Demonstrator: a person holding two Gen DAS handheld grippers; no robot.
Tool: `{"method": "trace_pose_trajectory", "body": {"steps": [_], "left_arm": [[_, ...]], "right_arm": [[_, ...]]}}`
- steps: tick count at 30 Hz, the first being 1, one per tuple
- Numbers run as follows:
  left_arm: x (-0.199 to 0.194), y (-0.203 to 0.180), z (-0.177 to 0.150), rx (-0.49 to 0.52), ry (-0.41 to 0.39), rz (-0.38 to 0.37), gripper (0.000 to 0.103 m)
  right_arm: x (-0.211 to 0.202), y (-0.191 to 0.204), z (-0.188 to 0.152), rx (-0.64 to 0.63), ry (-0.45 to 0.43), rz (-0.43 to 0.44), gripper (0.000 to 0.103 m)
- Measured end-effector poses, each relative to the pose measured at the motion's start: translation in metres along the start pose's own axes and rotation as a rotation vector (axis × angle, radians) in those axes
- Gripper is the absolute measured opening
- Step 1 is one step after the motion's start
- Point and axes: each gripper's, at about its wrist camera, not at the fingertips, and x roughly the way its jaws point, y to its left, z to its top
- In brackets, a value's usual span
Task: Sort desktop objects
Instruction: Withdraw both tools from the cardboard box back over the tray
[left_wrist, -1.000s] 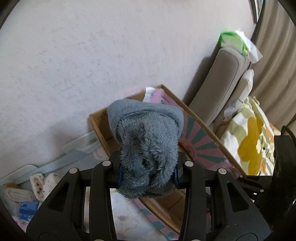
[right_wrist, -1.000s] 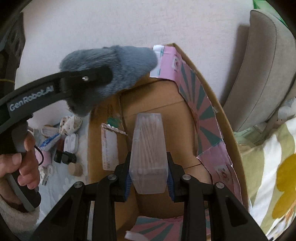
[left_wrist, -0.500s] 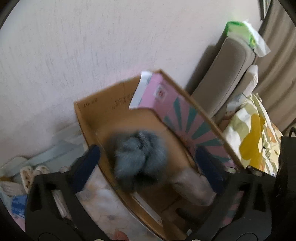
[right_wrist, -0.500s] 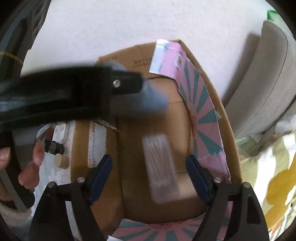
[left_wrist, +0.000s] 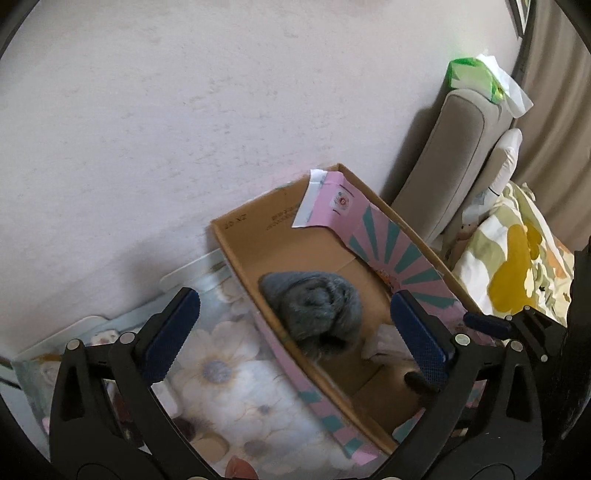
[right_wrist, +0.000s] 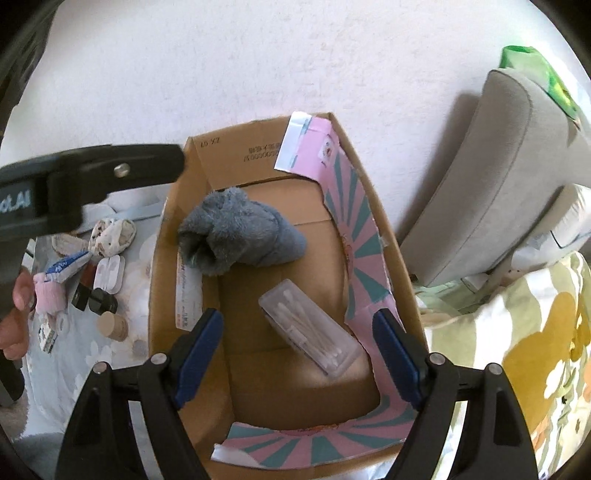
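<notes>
A grey fluffy slipper (right_wrist: 240, 230) lies inside the open cardboard box (right_wrist: 258, 158) at its far left; it also shows in the left wrist view (left_wrist: 314, 312). A clear case of cotton swabs (right_wrist: 308, 328) lies on the box floor nearer to me. My right gripper (right_wrist: 299, 354) is open and empty above the near end of the box (left_wrist: 243, 225). My left gripper (left_wrist: 291, 328) is open and empty above the box's left wall; one of its fingers (right_wrist: 122, 171) reaches in from the left in the right wrist view.
Several small items lie on the floral cloth (right_wrist: 81, 350) left of the box: a patterned sock bundle (right_wrist: 110, 234), a white earbud case (right_wrist: 109, 273), black blocks (right_wrist: 99, 299), a wooden cylinder (right_wrist: 112, 326). A grey sofa arm (right_wrist: 491, 177) and a floral cushion (right_wrist: 517, 350) stand to the right.
Both grippers opened. The slipper dropped from my left gripper into the box, and the cotton swab case dropped from my right gripper onto the box floor. Both grippers pulled back.
</notes>
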Motion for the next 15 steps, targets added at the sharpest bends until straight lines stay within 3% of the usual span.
{"method": "trace_pose_trajectory", "body": {"steps": [6, 15], "left_arm": [[-0.039, 0.015, -0.007, -0.01, -0.063, -0.012, 0.103], [-0.076, 0.05, -0.022, -0.072, -0.095, -0.006, 0.103]], "right_arm": [[-0.02, -0.004, 0.004, 0.03, -0.005, 0.017, 0.08], [-0.043, 0.013, 0.009, 0.022, -0.058, 0.017, 0.08]]}}
